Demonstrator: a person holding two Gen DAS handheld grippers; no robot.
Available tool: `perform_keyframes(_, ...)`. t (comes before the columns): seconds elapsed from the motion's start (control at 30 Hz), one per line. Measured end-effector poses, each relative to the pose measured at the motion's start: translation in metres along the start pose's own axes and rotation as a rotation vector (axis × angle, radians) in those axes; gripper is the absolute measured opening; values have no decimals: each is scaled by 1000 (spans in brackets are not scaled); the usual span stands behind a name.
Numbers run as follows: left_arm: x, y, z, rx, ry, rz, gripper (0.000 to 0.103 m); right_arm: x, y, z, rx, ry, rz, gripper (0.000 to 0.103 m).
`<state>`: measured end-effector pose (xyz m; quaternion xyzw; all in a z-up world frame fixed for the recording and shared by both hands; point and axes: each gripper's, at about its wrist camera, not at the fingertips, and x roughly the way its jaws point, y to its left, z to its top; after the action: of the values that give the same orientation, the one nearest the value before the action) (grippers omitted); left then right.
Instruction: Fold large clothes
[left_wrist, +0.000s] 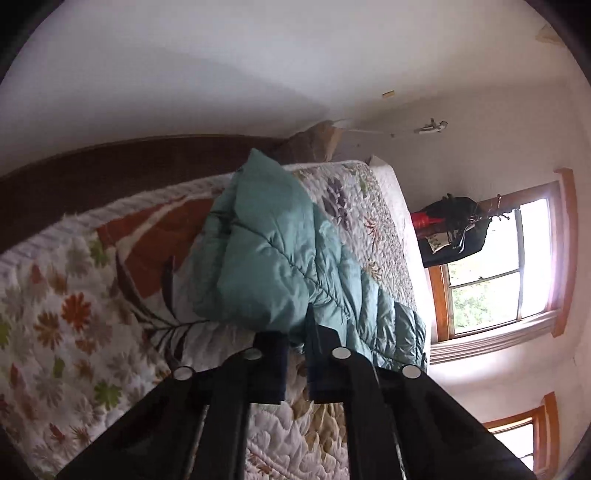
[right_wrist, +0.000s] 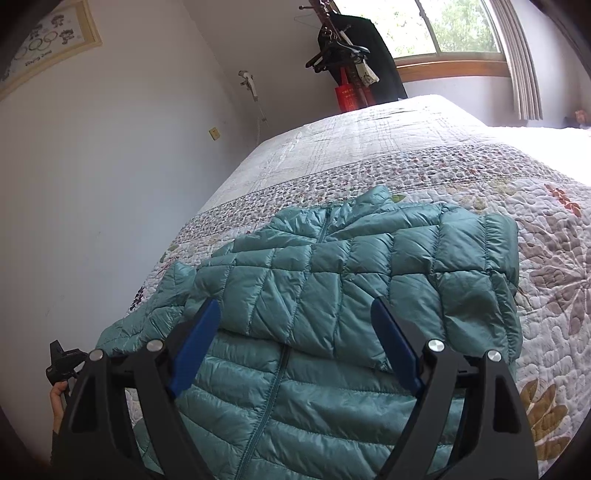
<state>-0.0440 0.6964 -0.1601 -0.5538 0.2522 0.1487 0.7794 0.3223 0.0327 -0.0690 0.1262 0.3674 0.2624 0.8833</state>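
A teal quilted puffer jacket (right_wrist: 332, 280) lies zipper-up on the bed, its upper part folded down over the lower part. My right gripper (right_wrist: 294, 301) hovers just above the fold, open wide, its blue pads (right_wrist: 195, 343) on either side of the zipper with nothing between them. In the left wrist view the jacket (left_wrist: 269, 258) is a bunched heap, and my left gripper (left_wrist: 295, 328) is closed to a narrow gap on the jacket's near edge. A part of the left gripper (right_wrist: 62, 363) and a hand (right_wrist: 59, 400) show by the jacket's left sleeve.
A floral quilt (right_wrist: 424, 166) covers the bed, with a dark headboard (left_wrist: 110, 166) at one side. A white wall runs close along the bed's left edge. A coat rack (right_wrist: 351, 55) with dark clothes and a red bag stands by the window (right_wrist: 443, 26).
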Motion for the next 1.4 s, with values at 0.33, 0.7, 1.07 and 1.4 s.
perform_keyframes(0.33,-17,-151,15,318,-81,-85,2,-5,-20,1,76,17,-8,83)
perform_keyframes(0.7,19,-331,-61,701,-14,-177,2,-20,-39,5,181,12,14,83)
perform_keyframes(1.07,111,-376,-187,916,219,-189,2,-24,-69,10,314,5,42,83)
perform_keyframes(1.4,209,-350,-299,1026,485,-128,2,2,-90,18,402,66,96,83)
